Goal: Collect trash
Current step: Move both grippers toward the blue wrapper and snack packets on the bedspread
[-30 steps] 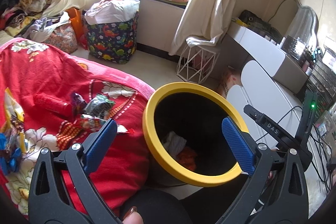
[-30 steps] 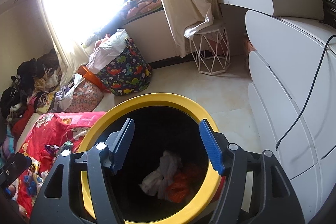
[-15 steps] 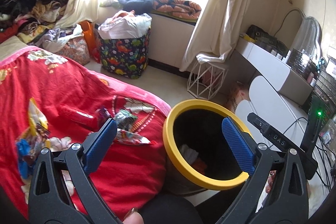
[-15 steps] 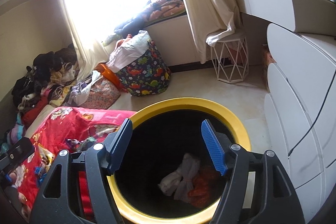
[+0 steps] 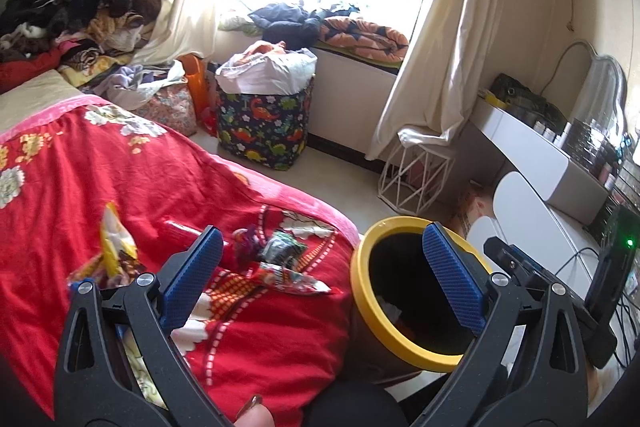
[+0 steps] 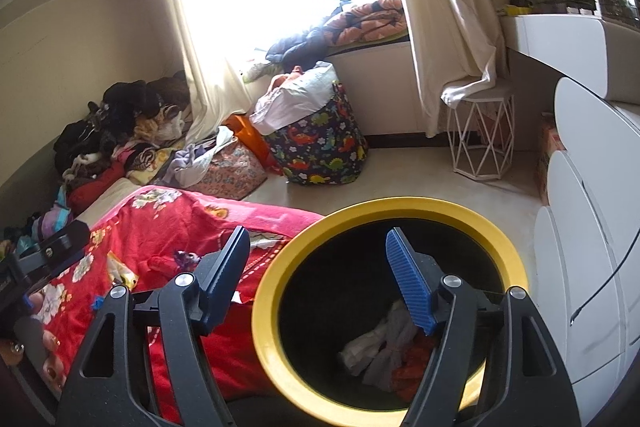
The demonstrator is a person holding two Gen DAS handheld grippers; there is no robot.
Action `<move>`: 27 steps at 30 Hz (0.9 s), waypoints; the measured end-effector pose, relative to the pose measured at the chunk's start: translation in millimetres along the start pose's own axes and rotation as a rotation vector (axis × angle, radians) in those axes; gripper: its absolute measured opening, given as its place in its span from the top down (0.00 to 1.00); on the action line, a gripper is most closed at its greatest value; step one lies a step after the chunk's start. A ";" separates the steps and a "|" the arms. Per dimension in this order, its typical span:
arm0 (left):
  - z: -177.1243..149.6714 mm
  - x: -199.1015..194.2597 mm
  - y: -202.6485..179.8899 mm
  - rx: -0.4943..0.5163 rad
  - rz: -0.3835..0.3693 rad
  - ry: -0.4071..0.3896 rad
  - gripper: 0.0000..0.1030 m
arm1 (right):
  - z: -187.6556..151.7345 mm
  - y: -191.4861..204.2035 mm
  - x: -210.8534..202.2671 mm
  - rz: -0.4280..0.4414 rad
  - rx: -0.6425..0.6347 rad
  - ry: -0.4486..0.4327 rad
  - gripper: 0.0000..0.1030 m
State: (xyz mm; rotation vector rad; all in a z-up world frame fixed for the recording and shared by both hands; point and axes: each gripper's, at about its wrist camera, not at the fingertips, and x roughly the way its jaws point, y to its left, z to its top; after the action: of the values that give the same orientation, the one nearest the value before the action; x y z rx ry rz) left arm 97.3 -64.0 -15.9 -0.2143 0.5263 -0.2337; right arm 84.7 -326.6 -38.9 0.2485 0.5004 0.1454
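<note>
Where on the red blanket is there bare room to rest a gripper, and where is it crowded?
Free: the red blanket between the wrappers and the pink edge by the clothes pile. Crowded: the wrappers near the yellow-rimmed bin. The floor between the bin and the dinosaur basket is also bare.

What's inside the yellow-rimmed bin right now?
In the bin, crumpled white paper or tissue lies beside something orange-red. The right gripper's blue pad covers part of the pile.
</note>
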 end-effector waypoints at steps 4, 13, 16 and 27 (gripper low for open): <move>3.4 -5.6 9.2 -0.016 0.015 -0.014 0.11 | 0.1 13.9 0.4 0.034 -0.040 0.004 0.34; 8.1 -14.7 32.4 -0.053 0.051 -0.037 0.11 | -7.2 51.0 6.9 0.118 -0.125 0.046 0.34; 8.8 -17.4 43.3 -0.068 0.066 -0.042 0.11 | -10.1 62.7 10.4 0.137 -0.152 0.061 0.34; 8.2 -29.2 82.6 -0.121 0.135 -0.052 0.11 | -23.7 94.9 36.7 0.192 -0.261 0.159 0.34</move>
State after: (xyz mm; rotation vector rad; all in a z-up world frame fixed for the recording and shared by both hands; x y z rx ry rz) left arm 90.7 23.7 -16.8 -0.3010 0.5014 -0.0643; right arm 97.7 -223.6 -50.0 0.0283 0.6086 0.4170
